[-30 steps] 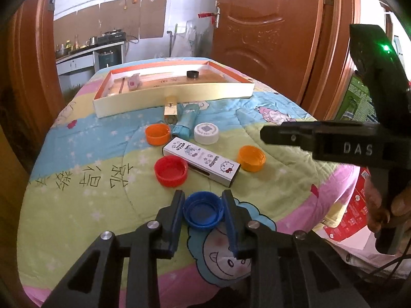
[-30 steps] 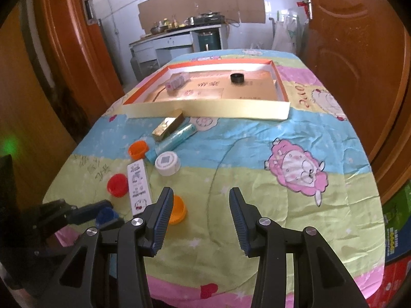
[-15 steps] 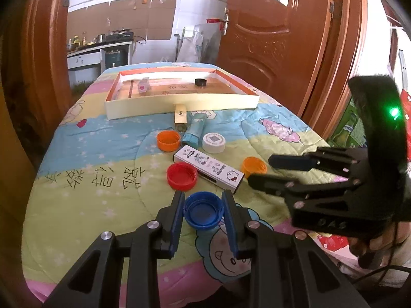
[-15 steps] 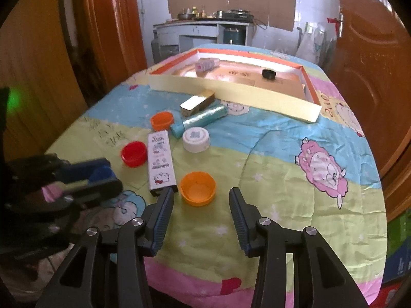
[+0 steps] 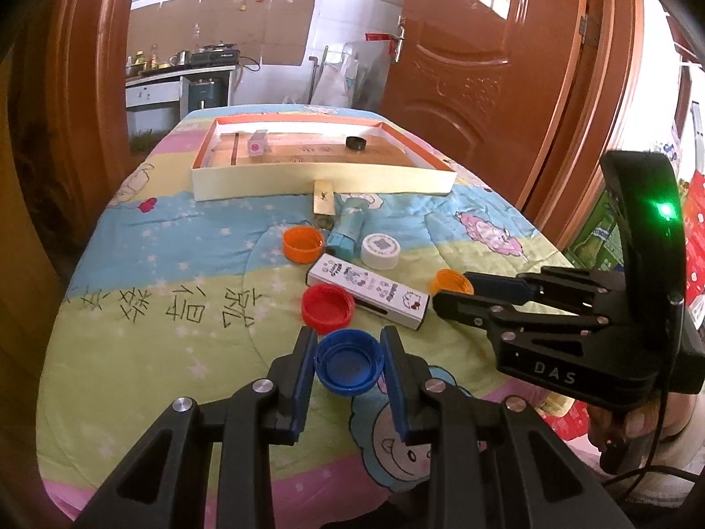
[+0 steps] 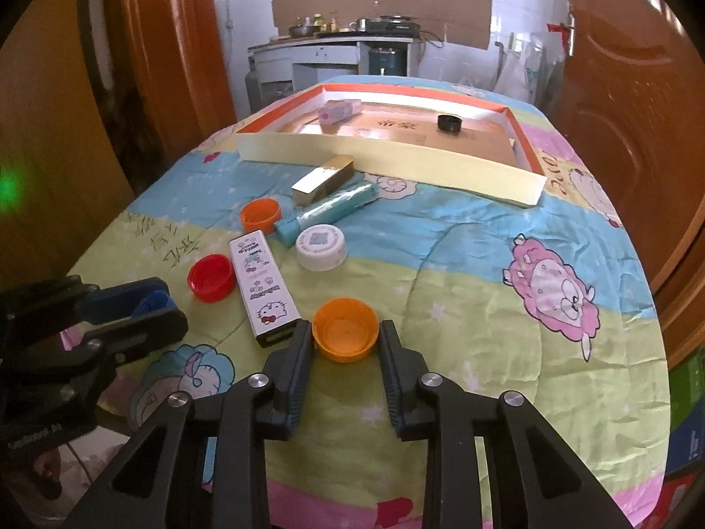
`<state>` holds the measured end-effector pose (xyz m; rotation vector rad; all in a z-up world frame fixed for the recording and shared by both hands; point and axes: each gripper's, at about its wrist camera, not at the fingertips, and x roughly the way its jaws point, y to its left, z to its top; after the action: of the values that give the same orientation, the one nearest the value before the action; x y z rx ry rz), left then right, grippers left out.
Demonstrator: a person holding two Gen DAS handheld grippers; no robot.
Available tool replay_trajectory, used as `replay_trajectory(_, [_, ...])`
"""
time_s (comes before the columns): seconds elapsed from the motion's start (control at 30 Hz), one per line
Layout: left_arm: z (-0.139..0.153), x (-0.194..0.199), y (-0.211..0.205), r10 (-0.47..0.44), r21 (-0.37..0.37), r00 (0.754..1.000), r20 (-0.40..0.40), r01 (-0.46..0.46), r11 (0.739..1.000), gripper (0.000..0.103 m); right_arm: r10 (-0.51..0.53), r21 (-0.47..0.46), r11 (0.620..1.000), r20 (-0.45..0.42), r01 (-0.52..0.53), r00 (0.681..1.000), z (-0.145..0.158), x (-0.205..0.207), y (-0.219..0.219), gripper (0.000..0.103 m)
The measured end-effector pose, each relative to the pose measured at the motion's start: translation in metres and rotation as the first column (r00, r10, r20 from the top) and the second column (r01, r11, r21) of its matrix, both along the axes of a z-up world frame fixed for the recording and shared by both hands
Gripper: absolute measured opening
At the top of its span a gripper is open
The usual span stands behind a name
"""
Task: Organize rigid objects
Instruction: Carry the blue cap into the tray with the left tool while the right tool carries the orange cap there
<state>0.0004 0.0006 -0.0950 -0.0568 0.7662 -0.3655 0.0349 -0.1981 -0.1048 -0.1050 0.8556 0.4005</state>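
Observation:
My left gripper [image 5: 348, 336] is shut on a blue bottle cap [image 5: 348, 366], open side up, low over the quilted bed cover. In the right wrist view an orange cap [image 6: 346, 335] sits between the pads of my right gripper [image 6: 346, 330]. Its jaws are closing and both pads touch the cap's sides. From the left wrist view the right gripper [image 5: 454, 291] reaches in from the right, mostly covering that orange cap [image 5: 447, 281]. A shallow cardboard tray [image 5: 308, 180] lies at the far end, holding a pink box [image 5: 257, 143] and a black cap [image 5: 356, 143].
Between the grippers and the tray lie a red cap [image 5: 327, 307], a second orange cap [image 5: 302, 243], a white cap [image 5: 380, 250], a white cartoon-print box [image 5: 368, 289], a teal tube [image 5: 350, 227] and a gold box [image 5: 324, 203]. Wooden doors flank the bed.
The right gripper swung in over the orange cap, came down around it, and its jaws narrowed onto it. The left gripper kept its hold on the blue cap and stayed put.

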Motion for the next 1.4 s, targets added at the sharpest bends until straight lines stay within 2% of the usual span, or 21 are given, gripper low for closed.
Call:
replay_trajectory(0.23, [0.012,0.007,-0.001,-0.003,-0.007,1.0,0.022,0.003,1.0,0.03,-0.04,0.036,0.999,0.019,0.039,0.999,0.012,0.002,-0.011,0.03])
replay_trajectory(0.87, [0.043,0.039,-0.005,-0.012,-0.011,0.997,0.075,0.013,1.0,0.03,-0.039,0.09,0.995,0.08,0.032,0.996,0.046,0.015,-0.013,0.03])
replay_trajectory(1.4, [0.051,0.082,-0.009,-0.009,-0.037,0.999,0.05,0.011,0.999,0.03,-0.051,0.107,0.993,0.051,0.045,0.997,0.054,0.049,-0.017,0.03])
